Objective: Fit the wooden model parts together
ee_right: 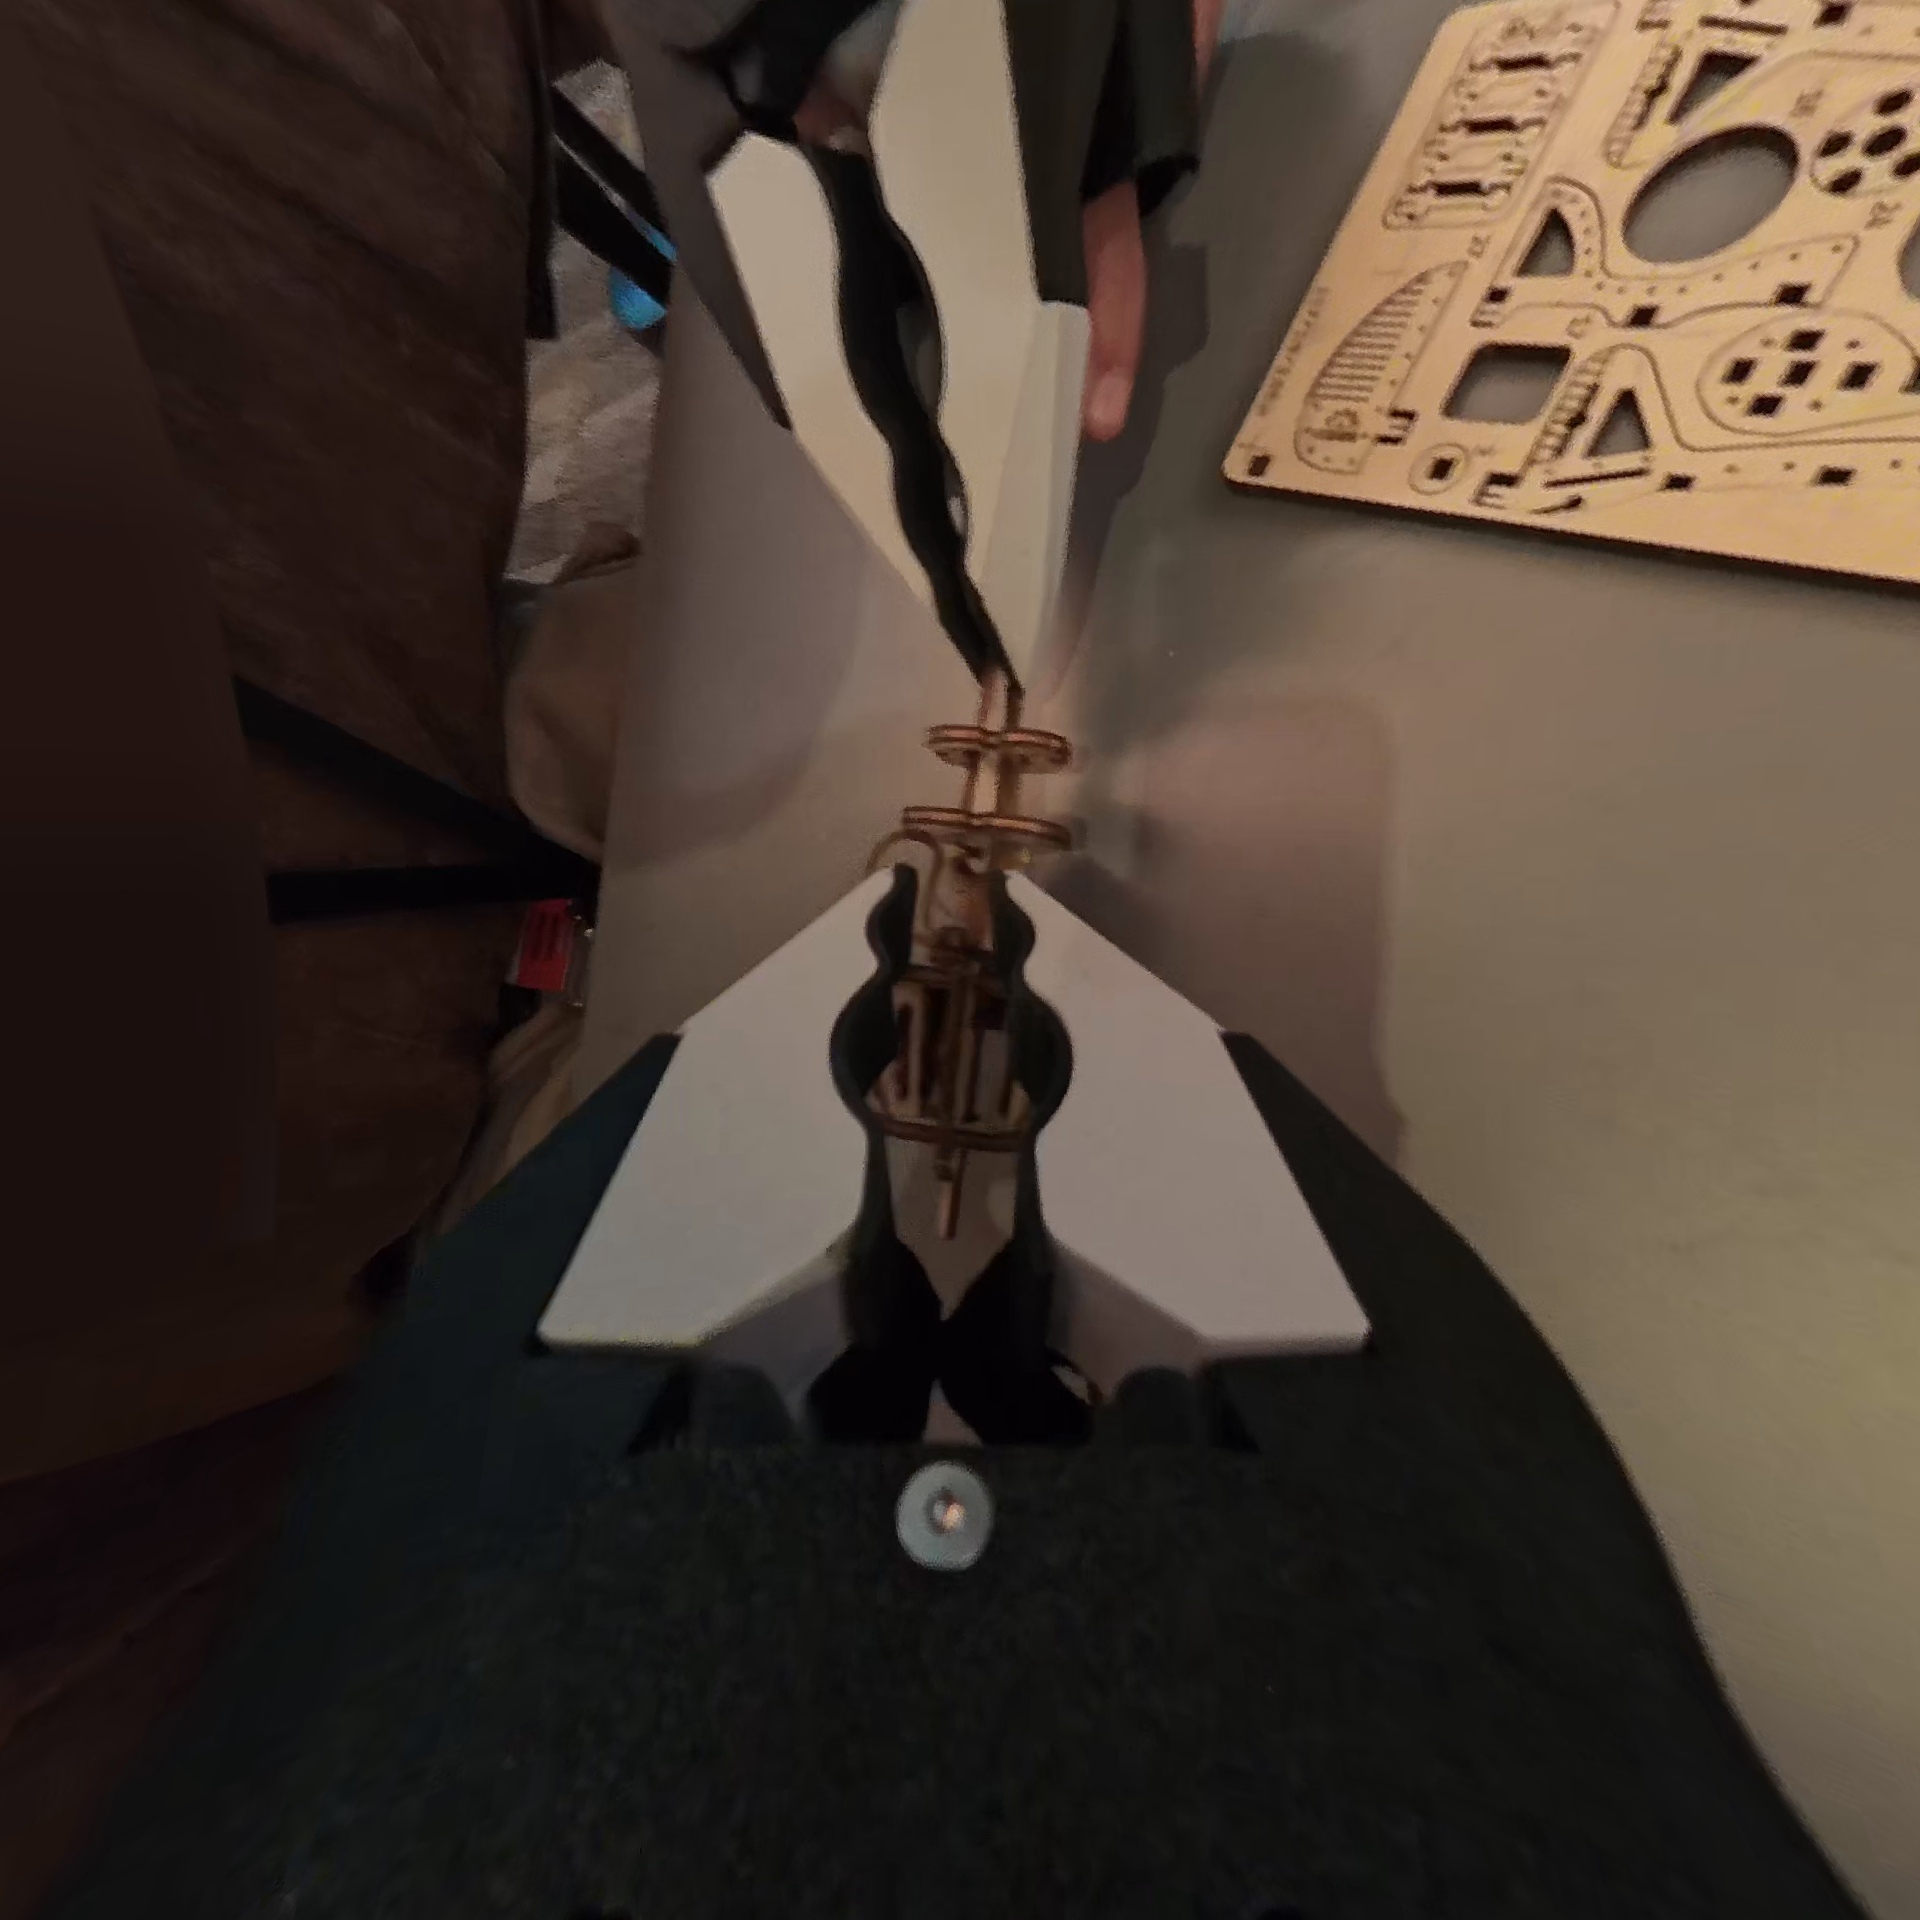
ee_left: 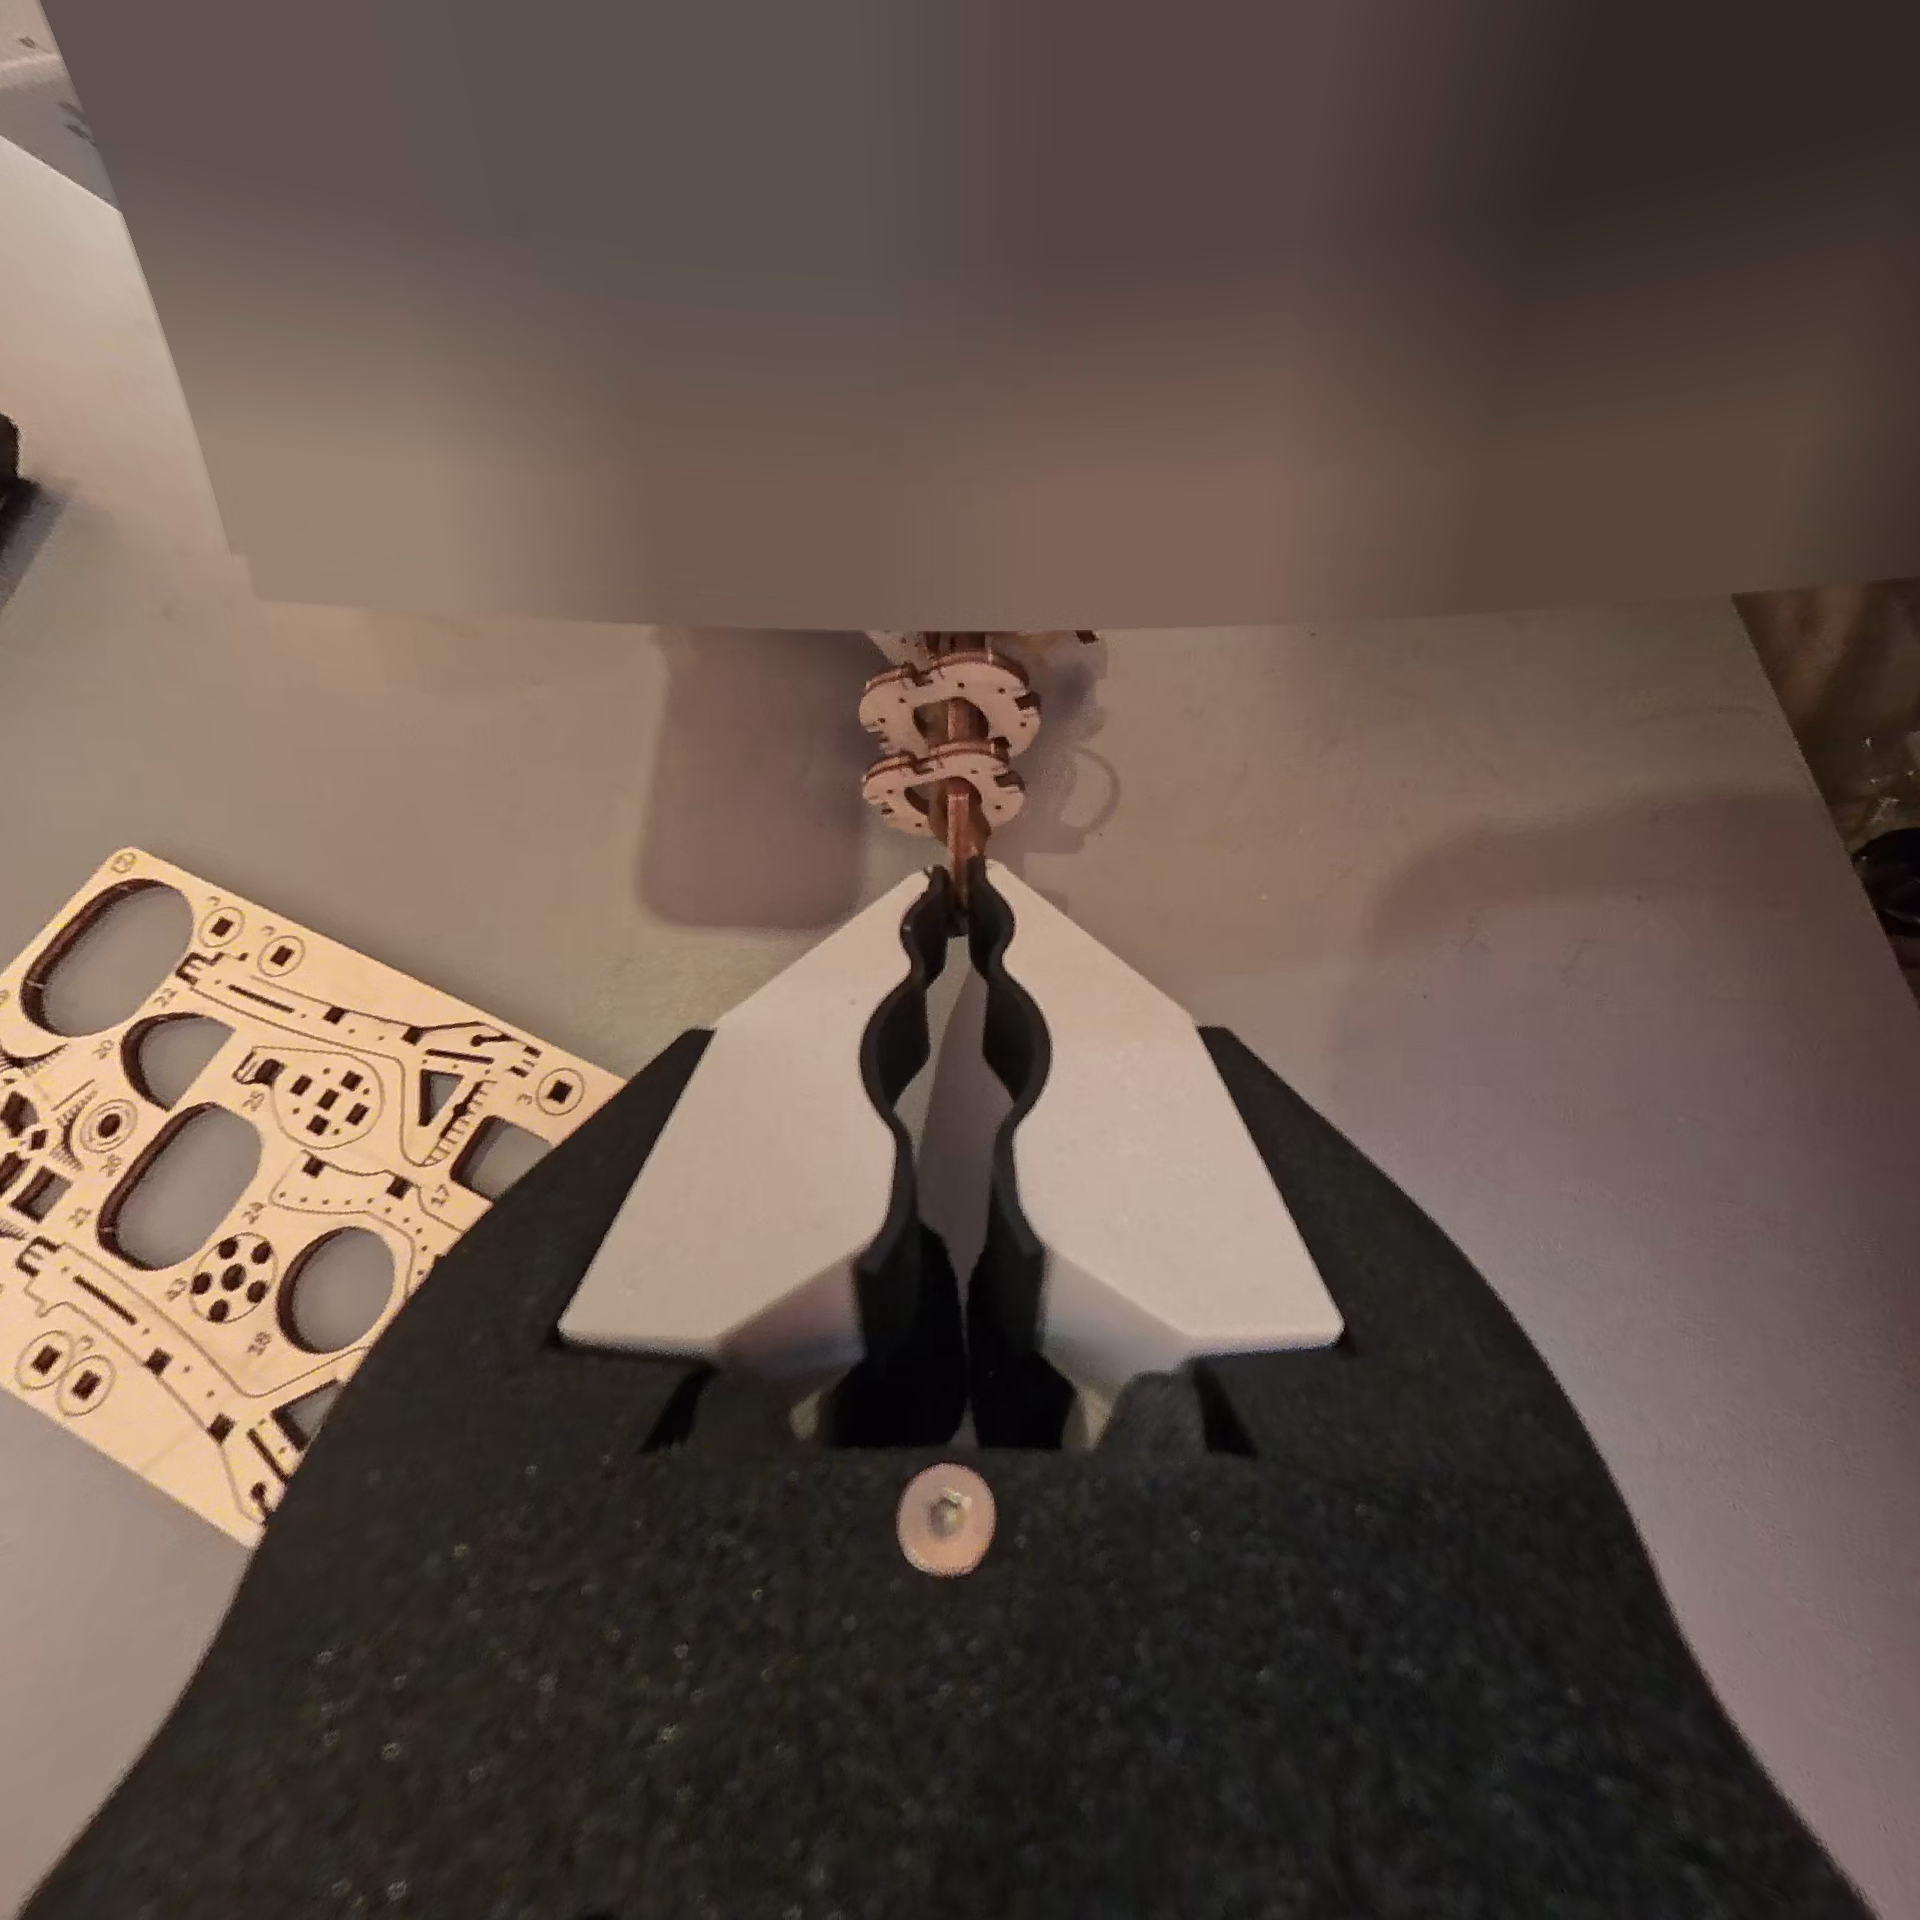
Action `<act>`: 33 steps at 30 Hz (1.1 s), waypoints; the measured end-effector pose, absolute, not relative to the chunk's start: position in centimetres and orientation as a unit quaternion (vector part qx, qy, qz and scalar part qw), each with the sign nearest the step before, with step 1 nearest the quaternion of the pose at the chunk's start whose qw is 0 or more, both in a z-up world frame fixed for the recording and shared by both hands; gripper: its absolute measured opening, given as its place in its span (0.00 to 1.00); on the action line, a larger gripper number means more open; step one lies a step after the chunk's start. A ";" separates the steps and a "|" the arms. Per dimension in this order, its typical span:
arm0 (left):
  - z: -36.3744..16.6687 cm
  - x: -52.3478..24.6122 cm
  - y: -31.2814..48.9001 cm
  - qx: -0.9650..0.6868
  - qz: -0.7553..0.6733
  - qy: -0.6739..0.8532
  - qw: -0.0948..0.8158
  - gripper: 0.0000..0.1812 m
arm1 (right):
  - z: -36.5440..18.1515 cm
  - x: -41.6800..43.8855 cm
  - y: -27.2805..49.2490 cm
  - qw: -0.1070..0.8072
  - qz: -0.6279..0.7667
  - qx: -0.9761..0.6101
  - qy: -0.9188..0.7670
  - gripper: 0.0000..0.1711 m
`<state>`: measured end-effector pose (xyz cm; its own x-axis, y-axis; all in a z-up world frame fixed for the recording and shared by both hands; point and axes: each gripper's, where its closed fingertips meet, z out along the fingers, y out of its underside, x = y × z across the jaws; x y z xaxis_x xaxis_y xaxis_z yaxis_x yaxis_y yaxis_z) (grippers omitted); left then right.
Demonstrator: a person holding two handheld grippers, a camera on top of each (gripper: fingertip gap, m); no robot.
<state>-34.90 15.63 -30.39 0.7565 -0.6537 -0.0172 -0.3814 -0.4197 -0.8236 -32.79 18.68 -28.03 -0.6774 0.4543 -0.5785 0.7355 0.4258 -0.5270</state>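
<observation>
- the left claw (ee_left: 961, 883) is closed on the thin end of a wooden model assembly (ee_left: 948, 748); its two fingers almost meet at the tips, with only the brown wooden stem between them.
- the assembly is held above the grey table (ee_left: 1455, 935), and two round pale discs with small holes sit one behind the other on the stem, just beyond the left claw.
- the right claw (ee_right: 951, 904) is clamped on the other end of the same assembly (ee_right: 961, 997); part of the model lies between its black wavy pads (ee_right: 857, 1039).
- in the right wrist view the left claw (ee_right: 997, 675) comes from above and grips the far stem, with a person's hand (ee_right: 1112, 301) behind it.
- a flat wooden parts sheet (ee_left: 197, 1132) with cut-out shapes lies on the table, to the left of the left claw and well apart from the assembly.
</observation>
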 end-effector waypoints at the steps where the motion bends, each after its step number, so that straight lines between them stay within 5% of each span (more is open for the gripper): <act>1: -30.4 -34.9 15.6 -0.829 -0.155 0.312 0.438 0.00 | -27.7 -32.6 18.3 0.175 -0.401 0.354 0.827 0.09; 10: -30.4 -35.0 15.8 -0.831 -0.156 0.306 0.438 0.00 | -28.8 -31.7 16.8 0.102 -0.327 0.353 0.871 0.09; 15: -30.4 -35.0 15.7 -0.830 -0.154 0.309 0.438 0.00 | -29.5 -32.0 17.4 0.072 -0.306 0.345 0.884 0.00; 33: -30.3 -34.8 15.7 -0.824 -0.146 0.318 0.446 0.00 | -30.3 -32.7 18.9 0.134 -0.301 0.390 0.860 0.00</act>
<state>-34.82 15.66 -30.26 0.7548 -0.6545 -0.0426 -0.3931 -0.3995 -0.8282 -32.70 18.89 -30.29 -0.6609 0.5896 -0.4643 0.7505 0.5153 -0.4139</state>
